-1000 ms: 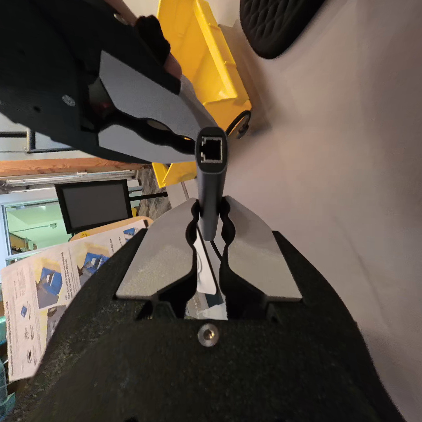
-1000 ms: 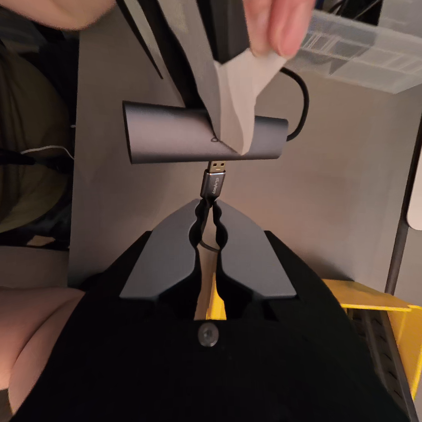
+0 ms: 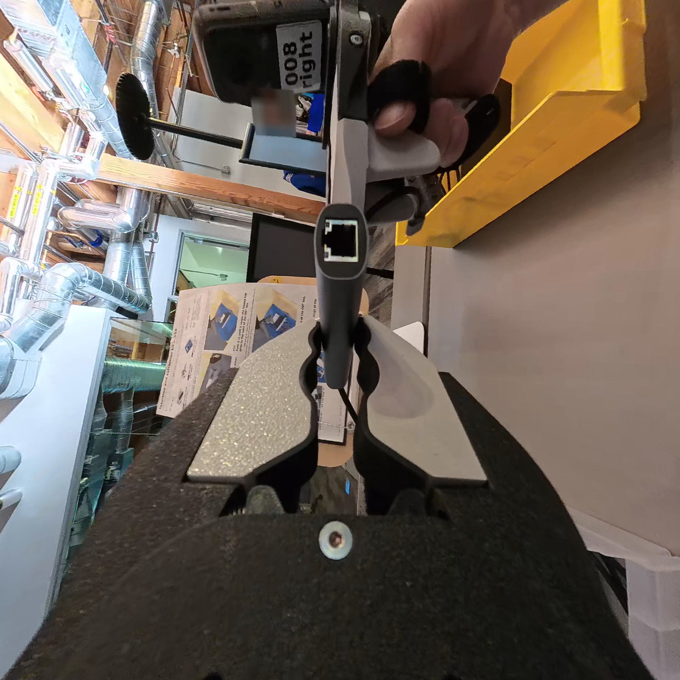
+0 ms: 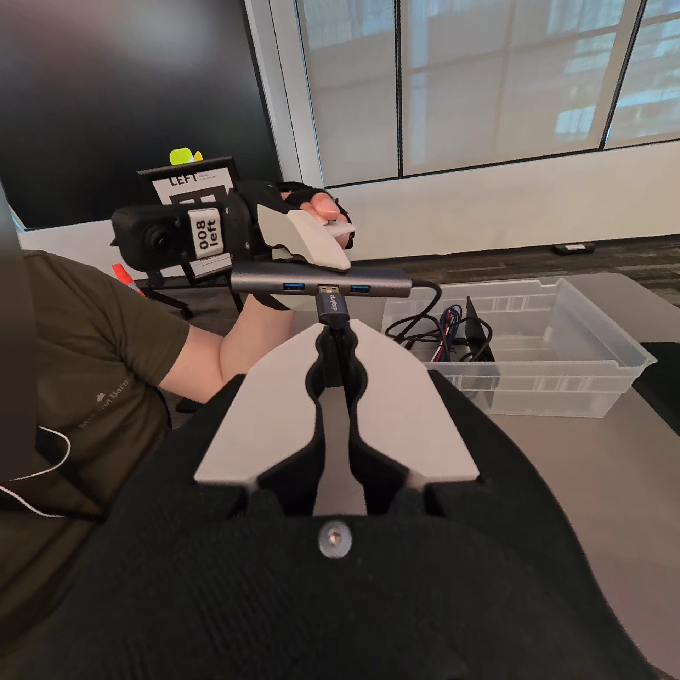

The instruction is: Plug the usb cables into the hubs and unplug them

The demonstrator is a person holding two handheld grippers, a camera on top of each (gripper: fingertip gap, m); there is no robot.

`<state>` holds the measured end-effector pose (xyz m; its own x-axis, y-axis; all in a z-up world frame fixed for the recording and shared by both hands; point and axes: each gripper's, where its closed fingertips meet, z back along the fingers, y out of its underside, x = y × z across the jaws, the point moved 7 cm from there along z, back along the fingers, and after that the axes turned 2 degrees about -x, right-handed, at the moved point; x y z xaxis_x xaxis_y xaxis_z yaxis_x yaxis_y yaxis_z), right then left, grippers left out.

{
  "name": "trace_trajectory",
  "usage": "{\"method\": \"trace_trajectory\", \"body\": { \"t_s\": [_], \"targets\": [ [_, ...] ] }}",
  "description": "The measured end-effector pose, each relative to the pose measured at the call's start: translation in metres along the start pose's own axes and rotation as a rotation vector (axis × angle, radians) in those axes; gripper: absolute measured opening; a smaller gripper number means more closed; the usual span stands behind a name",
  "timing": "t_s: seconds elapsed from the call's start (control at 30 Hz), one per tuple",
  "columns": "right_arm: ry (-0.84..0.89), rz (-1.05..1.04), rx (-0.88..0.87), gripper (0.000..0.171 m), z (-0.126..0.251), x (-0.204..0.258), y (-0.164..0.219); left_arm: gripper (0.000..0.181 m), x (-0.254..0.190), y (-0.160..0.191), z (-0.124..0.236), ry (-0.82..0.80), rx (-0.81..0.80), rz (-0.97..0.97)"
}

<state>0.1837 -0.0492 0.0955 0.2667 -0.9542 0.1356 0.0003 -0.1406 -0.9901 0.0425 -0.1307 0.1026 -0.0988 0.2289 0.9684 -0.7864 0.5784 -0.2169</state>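
Observation:
My left gripper [image 3: 338, 331] is shut on a dark grey USB hub [image 3: 340, 290], held in the air end-on, its network port facing the camera. In the right wrist view the hub [image 4: 265, 276] lies level, with blue ports on its near side. My right gripper [image 4: 336, 325] is shut on a dark USB cable plug [image 4: 332, 306]. The plug's metal tip sits in the hub's middle port. The left gripper [image 4: 333, 263] also shows there, clamping the hub from above. The right gripper body [image 3: 346, 121] shows beyond the hub in the left wrist view.
A clear plastic bin [image 4: 574, 353] with several cables stands on the grey table [image 4: 625, 478] to the right. A yellow bin [image 3: 552, 121] sits on the table beyond the hub. A person's arm and torso [image 4: 92, 349] are at the left. Tip to tip, the grippers are about 4 cm apart.
Both grippers have lifted and turned, so the room now shows behind them. The plug tip, which was just short of the hub, now sits in the middle port.

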Motion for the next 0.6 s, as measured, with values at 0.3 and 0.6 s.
{"method": "trace_trajectory", "body": {
  "t_s": [0.3,0.6],
  "targets": [
    [0.006,0.072,-0.057,0.007,0.001,0.006,-0.008,0.017,0.005,-0.004,0.002,-0.053,-0.017,0.009],
    [0.036,0.087,-0.020,0.006,0.002,0.014,-0.013,0.017,0.005,-0.005,0.002,-0.061,-0.033,-0.007]
  ]
}}
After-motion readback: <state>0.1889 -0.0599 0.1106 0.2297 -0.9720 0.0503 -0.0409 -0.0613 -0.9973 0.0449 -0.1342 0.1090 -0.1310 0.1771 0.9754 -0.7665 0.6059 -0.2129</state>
